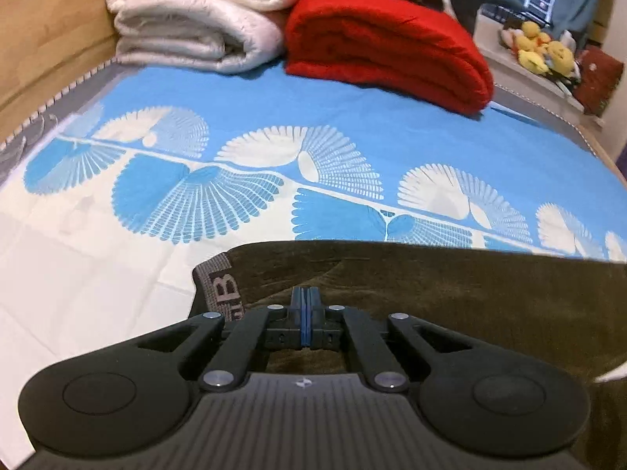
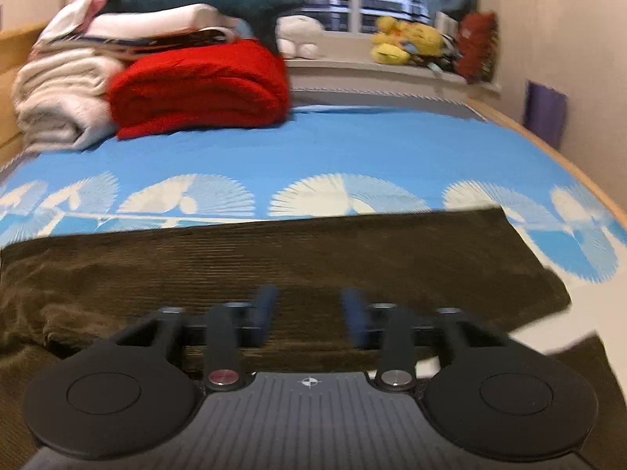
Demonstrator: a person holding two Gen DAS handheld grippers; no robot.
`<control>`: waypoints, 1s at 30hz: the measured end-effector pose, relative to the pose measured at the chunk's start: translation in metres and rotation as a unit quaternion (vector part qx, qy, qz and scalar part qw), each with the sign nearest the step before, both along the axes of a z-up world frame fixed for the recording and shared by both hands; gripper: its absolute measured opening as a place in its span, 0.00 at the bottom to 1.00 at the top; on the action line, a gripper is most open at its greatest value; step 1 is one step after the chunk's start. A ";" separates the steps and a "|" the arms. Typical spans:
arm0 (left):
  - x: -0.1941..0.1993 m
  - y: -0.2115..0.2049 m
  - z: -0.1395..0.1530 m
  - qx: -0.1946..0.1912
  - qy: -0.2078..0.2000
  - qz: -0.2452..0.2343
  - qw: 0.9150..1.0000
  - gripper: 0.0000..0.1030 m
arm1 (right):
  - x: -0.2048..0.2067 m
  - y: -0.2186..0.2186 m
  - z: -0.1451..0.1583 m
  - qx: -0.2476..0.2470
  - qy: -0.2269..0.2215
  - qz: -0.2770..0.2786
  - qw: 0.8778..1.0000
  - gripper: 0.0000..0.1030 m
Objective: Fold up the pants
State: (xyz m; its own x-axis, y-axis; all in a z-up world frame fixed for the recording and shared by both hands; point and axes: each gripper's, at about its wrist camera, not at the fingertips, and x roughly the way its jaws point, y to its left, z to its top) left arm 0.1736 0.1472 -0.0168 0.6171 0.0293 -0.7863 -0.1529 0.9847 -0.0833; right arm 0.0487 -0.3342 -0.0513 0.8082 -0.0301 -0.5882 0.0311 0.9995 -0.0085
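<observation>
Left hand-held gripper (image 1: pixel 305 301) tilts steeply down, jaws together over the waistband of the brown pants (image 1: pixel 450 282) lying across the bed's (image 1: pixel 352 125) near edge, while right hand-held gripper (image 2: pixel 309 313), angled lower, shows jaws apart, blurred.

Dark olive corduroy pants (image 2: pixel 298 258) — lying flat across the bed, lettered waistband leftward.

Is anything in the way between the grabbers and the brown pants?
Nothing visible is. The left gripper sits right over the pants near the waistband, and the right gripper hangs right over them too. The red blanket lies far behind.
</observation>
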 end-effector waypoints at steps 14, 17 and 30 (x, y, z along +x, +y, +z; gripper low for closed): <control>0.100 -0.003 -0.075 0.032 -0.005 -0.040 0.999 0.68 | 0.014 -0.003 -0.004 -0.016 0.009 0.037 0.999 0.01; 0.115 -0.004 -0.090 0.034 0.003 -0.061 0.998 0.79 | 0.017 -0.010 -0.009 -0.016 0.019 0.024 0.999 0.02; 0.117 -0.009 -0.106 0.016 0.042 -0.155 0.987 0.06 | 0.019 -0.013 -0.011 -0.046 0.041 0.011 0.998 0.02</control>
